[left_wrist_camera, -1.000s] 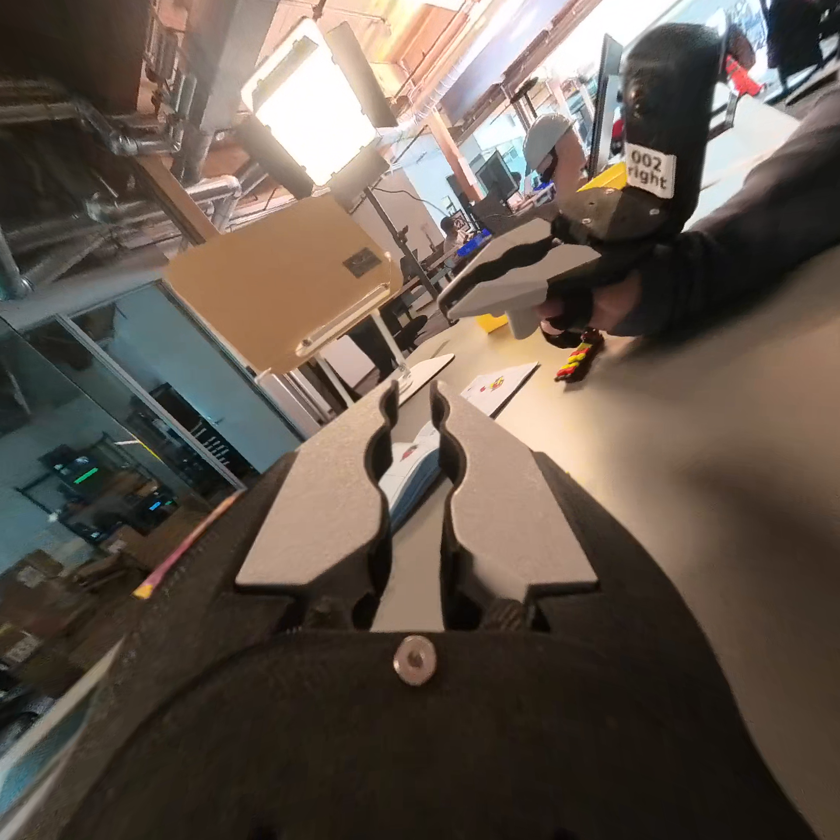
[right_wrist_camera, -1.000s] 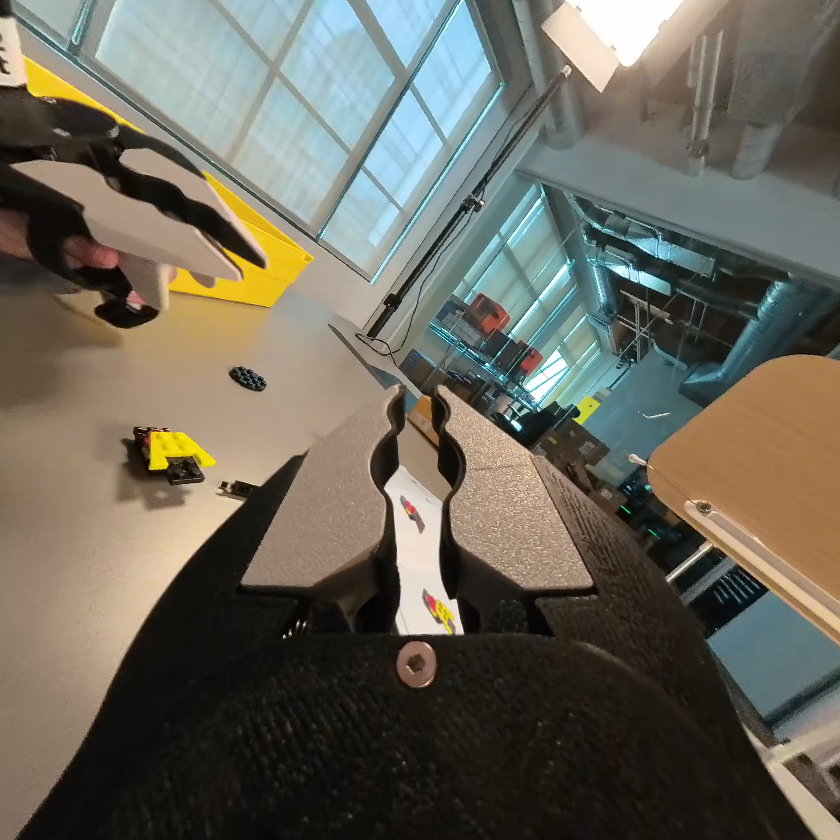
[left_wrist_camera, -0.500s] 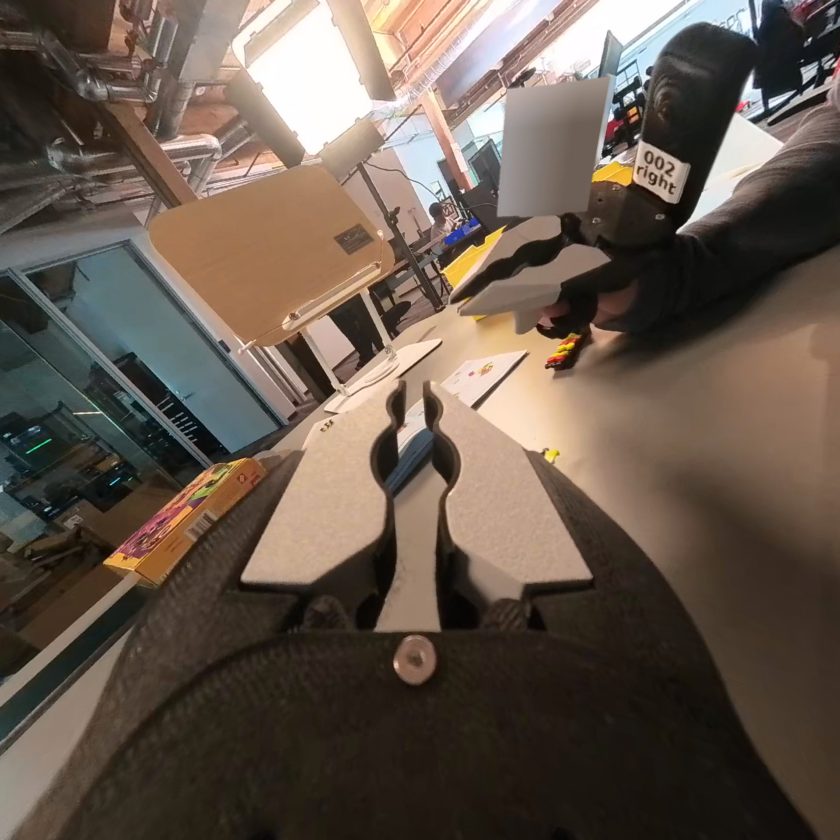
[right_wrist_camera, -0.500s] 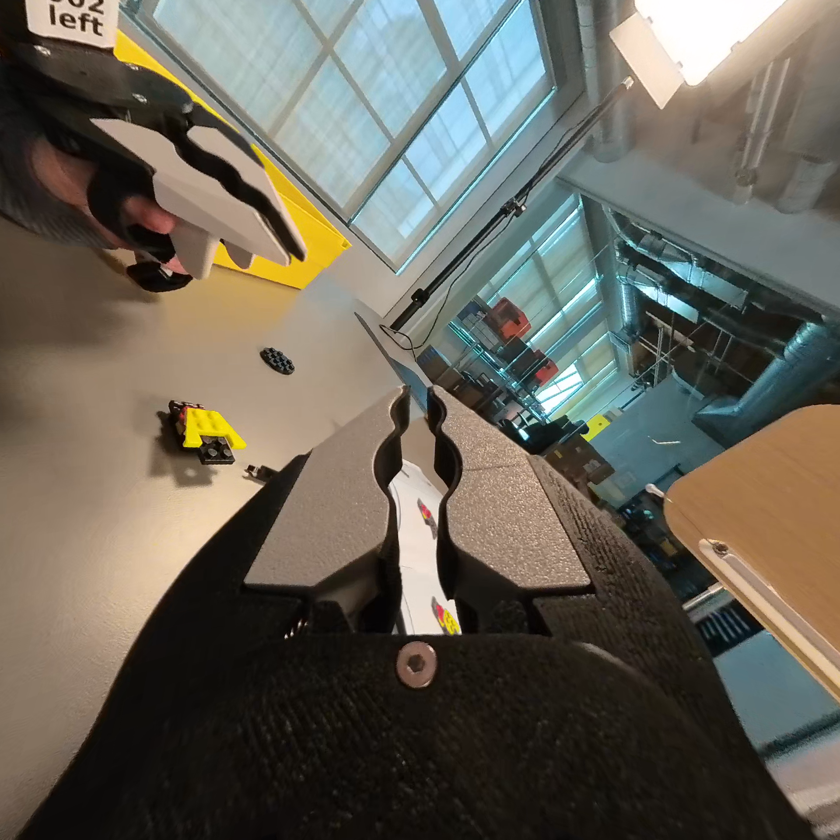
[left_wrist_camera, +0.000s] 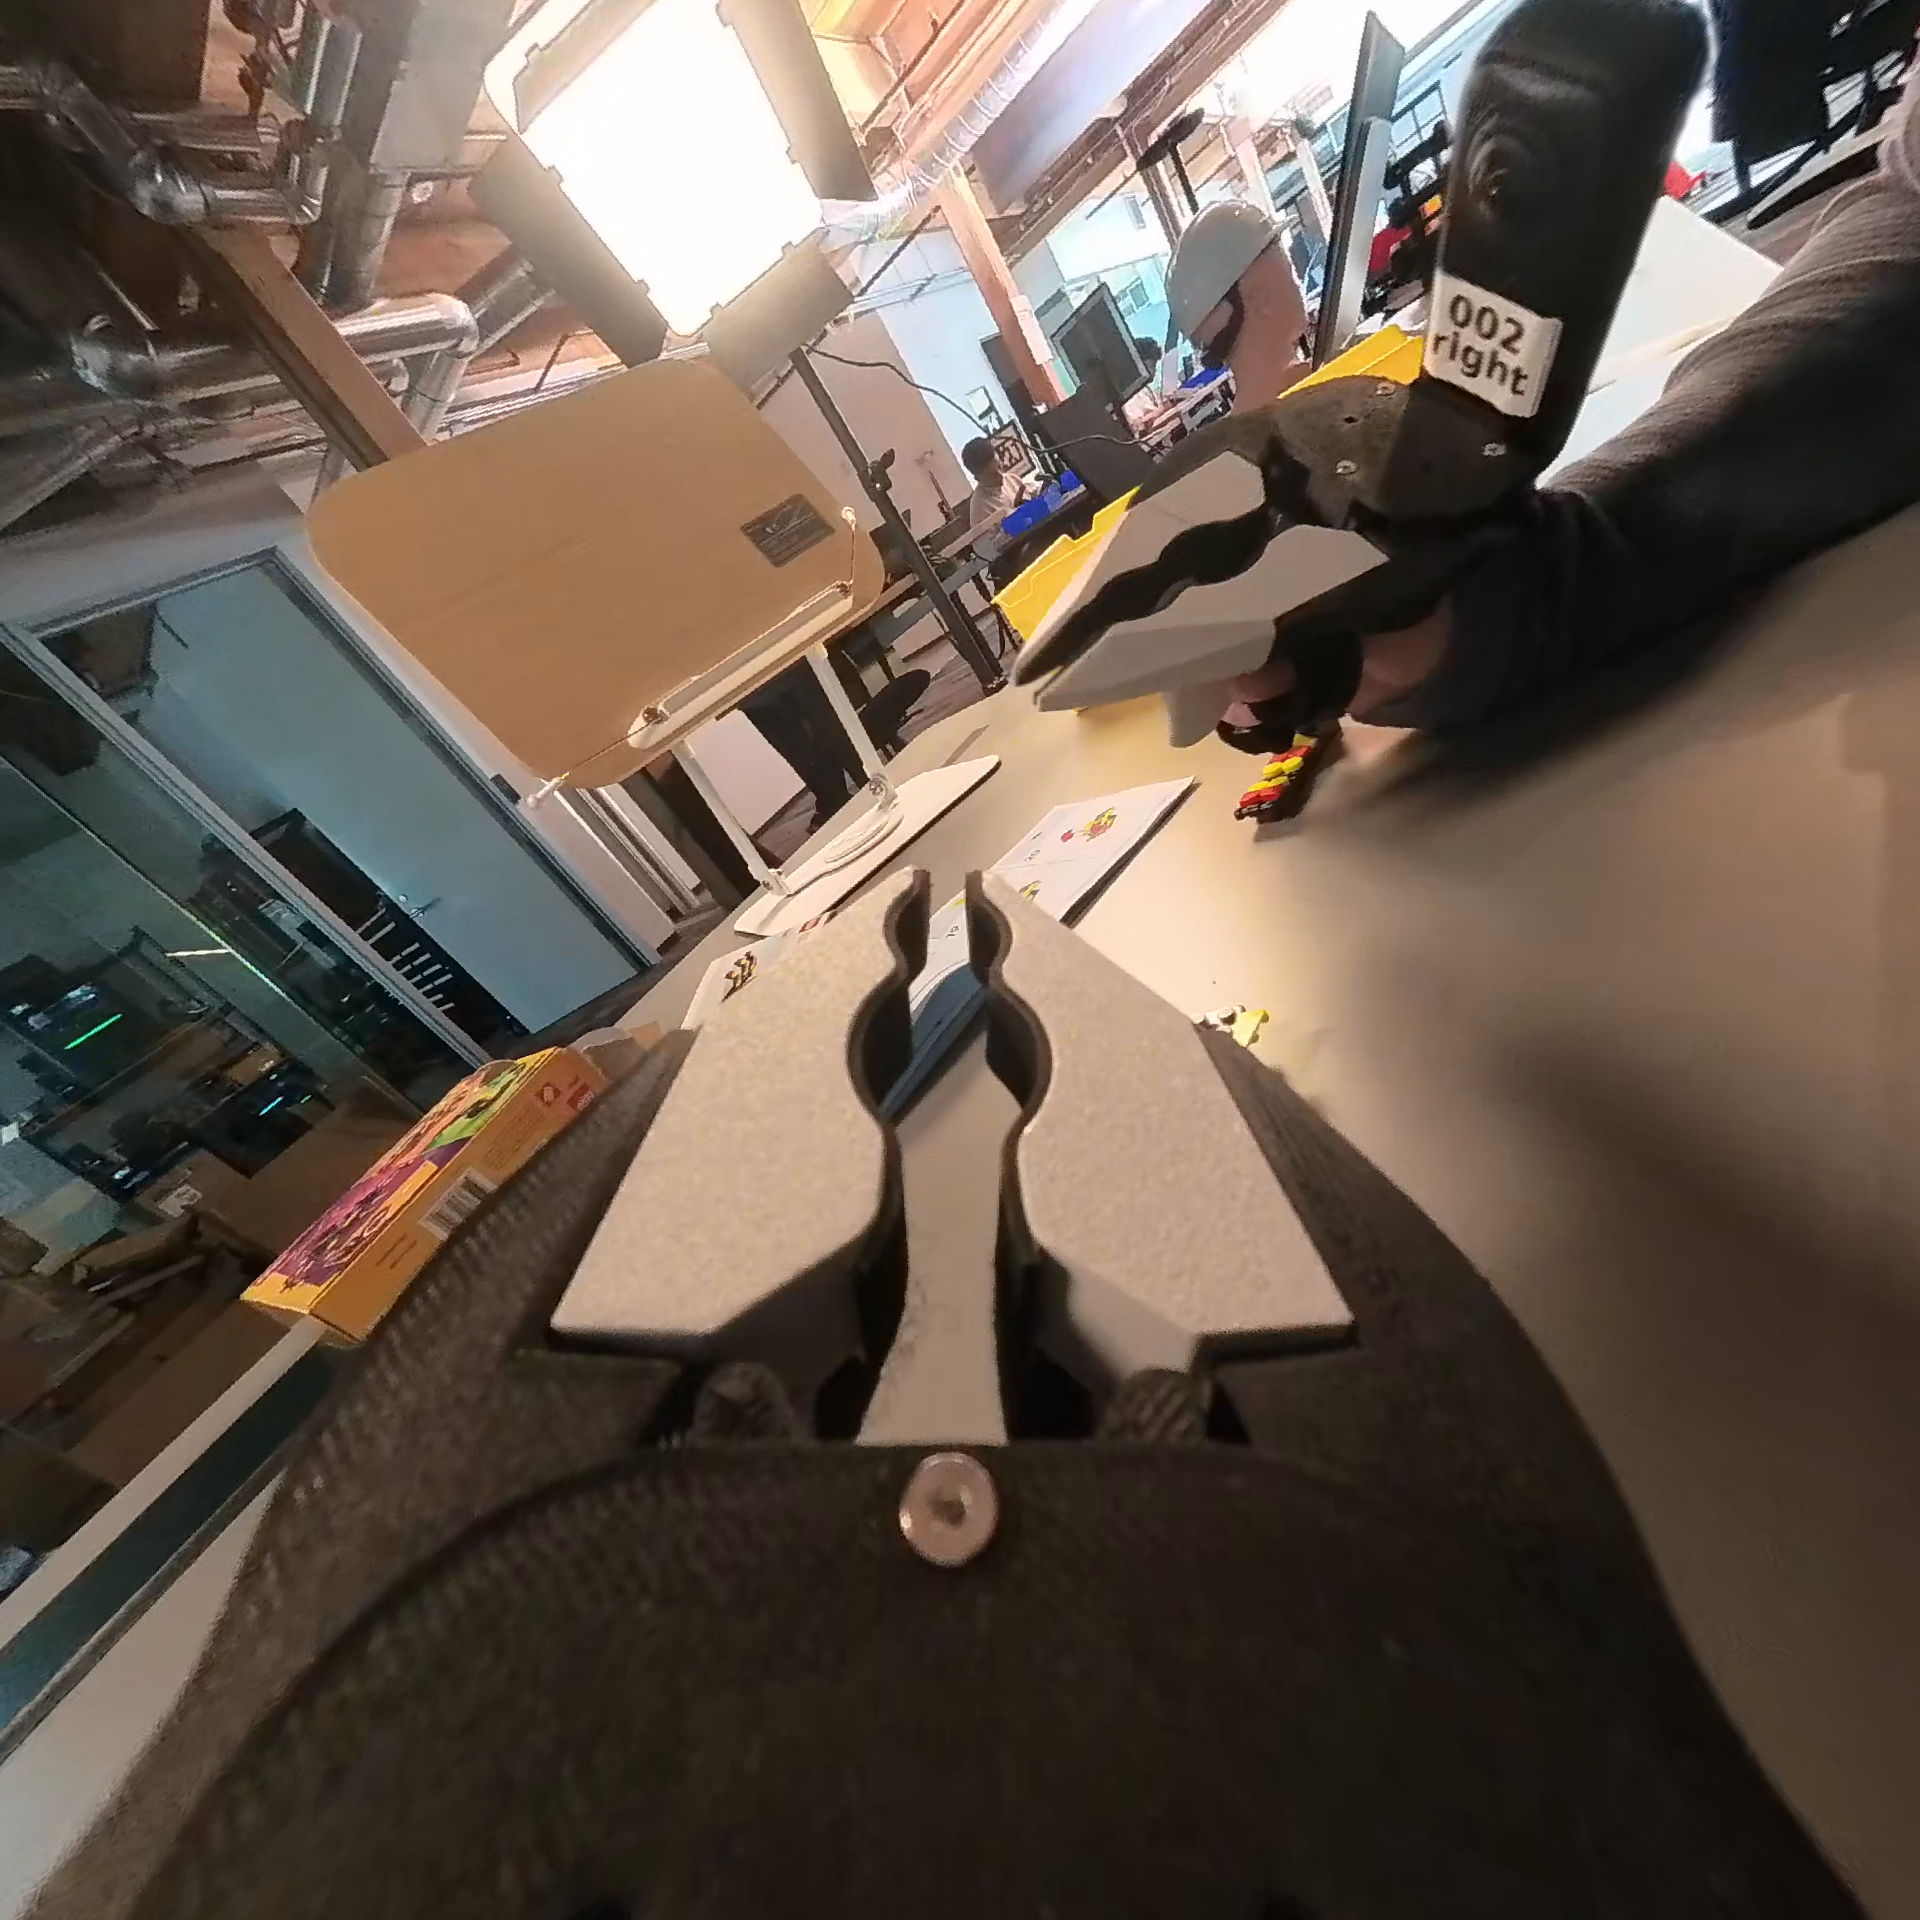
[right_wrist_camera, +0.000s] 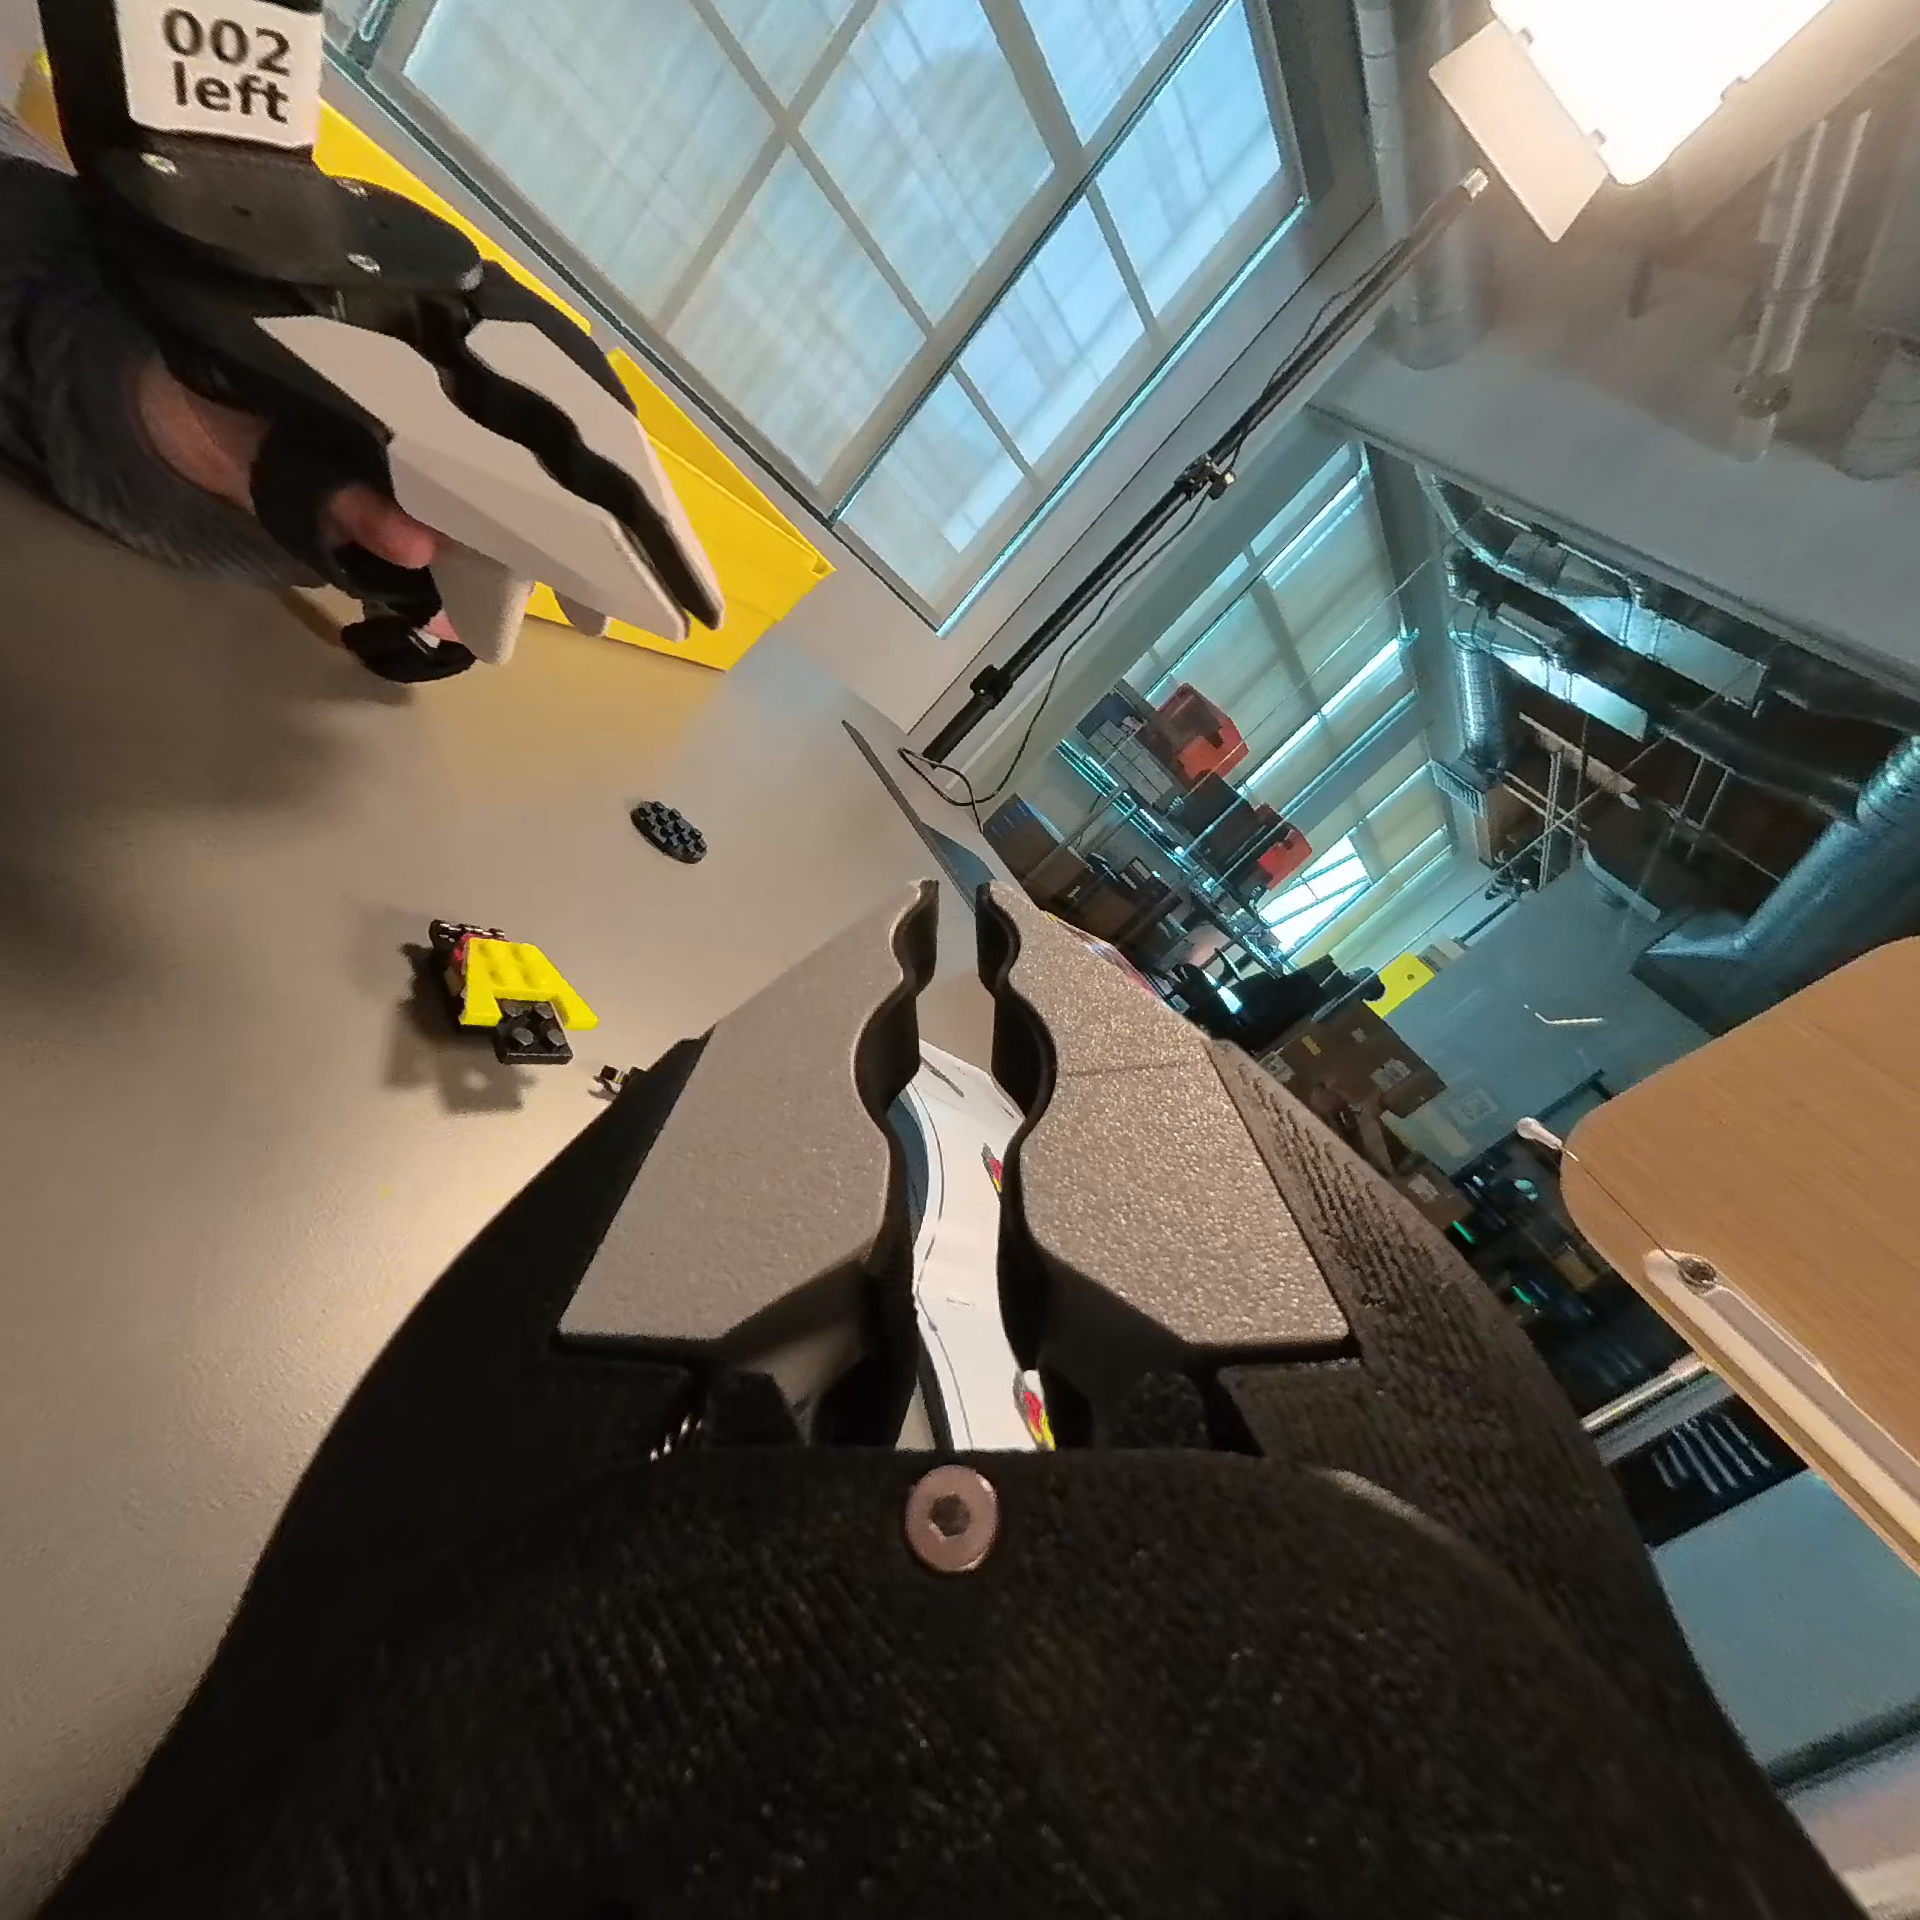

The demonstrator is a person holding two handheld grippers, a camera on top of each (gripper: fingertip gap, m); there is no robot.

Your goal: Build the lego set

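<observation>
My left gripper [left_wrist_camera: 947, 885] is shut and empty, with only a slim gap at the tips, and lies low over the grey table [left_wrist_camera: 1558, 1039]. It also shows in the right wrist view [right_wrist_camera: 696, 613], held in a gloved hand. My right gripper [right_wrist_camera: 957, 902] is shut and empty; in the left wrist view [left_wrist_camera: 1039, 681] it hovers above a red, yellow and black lego piece [left_wrist_camera: 1283, 779]. A yellow and black lego assembly [right_wrist_camera: 509, 987] lies on the table left of my right gripper. A black round plate [right_wrist_camera: 668, 829] lies beyond it. An instruction booklet [left_wrist_camera: 1091, 842] lies open ahead.
A wooden board on a white stand [left_wrist_camera: 592, 561] rises at the table's far side. A colourful lego box [left_wrist_camera: 436, 1174] lies at the left edge. A yellow bin [right_wrist_camera: 727, 540] sits by the window. A small yellow piece [left_wrist_camera: 1242, 1023] and a tiny black piece [right_wrist_camera: 618, 1081] lie loose.
Both grippers' fingers have drawn closer together. Both views have swung and tilted, and the lego box has come into the left wrist view. The left gripper looms nearer in the right wrist view.
</observation>
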